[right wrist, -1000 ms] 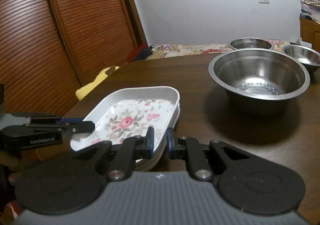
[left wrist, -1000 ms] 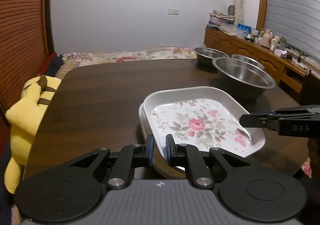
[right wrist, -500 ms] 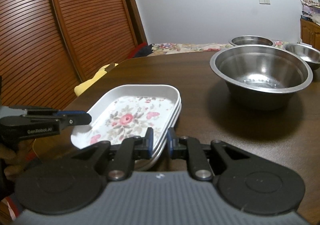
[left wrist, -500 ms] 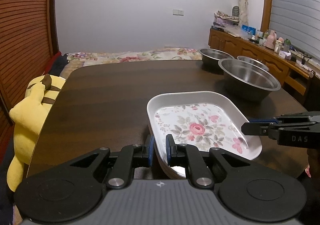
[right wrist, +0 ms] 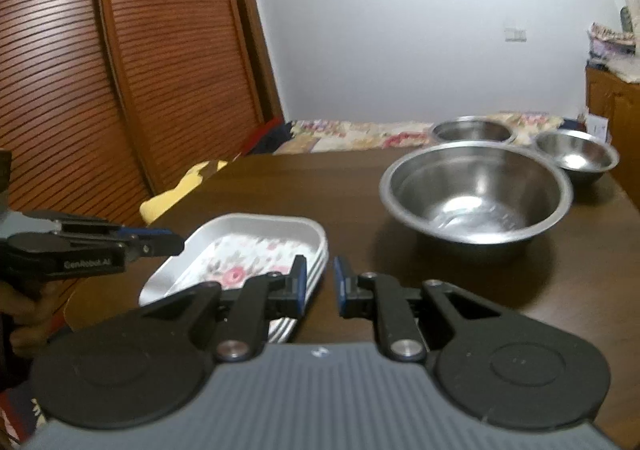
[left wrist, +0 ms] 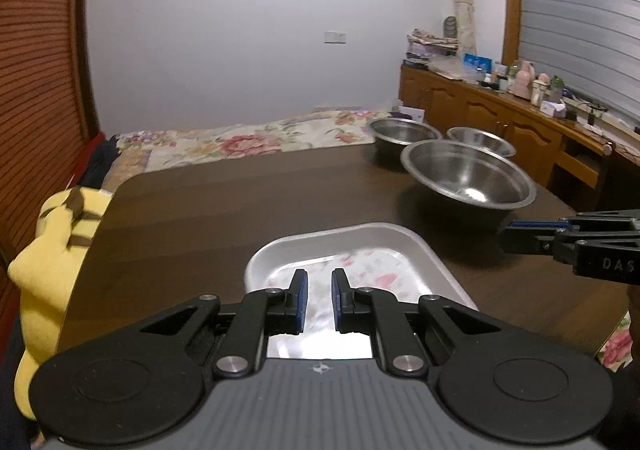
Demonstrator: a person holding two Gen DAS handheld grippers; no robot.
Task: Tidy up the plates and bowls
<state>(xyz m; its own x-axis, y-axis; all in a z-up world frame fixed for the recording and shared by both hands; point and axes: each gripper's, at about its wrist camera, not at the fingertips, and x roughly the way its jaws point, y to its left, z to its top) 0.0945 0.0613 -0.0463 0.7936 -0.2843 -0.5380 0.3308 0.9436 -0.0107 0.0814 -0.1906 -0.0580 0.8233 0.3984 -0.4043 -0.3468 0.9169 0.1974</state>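
A stack of white rectangular plates (left wrist: 360, 246) with a pink rose print lies on the dark wooden table (left wrist: 240, 201); in the right wrist view the stack (right wrist: 248, 226) sits squared up. My left gripper (left wrist: 319, 278) hovers shut over the stack's near end, nothing between its pads, and shows from the side (right wrist: 176, 248) above the stack's left corner. My right gripper (right wrist: 320, 266) is shut and empty just off the stack's right edge, and its tip (left wrist: 504, 238) shows at the right. A large steel bowl (right wrist: 476, 193) stands beyond the plates.
Two smaller steel bowls (left wrist: 404, 129) (left wrist: 480, 139) stand behind the large one near the table's far right corner. A yellow plush toy (left wrist: 52, 250) leans at the table's left edge. A wooden sideboard (left wrist: 500, 117) with clutter runs along the right wall, and a floral bed (left wrist: 240, 137) lies beyond the table.
The top plate, skewed a second ago, now sits squared on the stack. Both grippers have risen and drawn back from the plates, staying shut.
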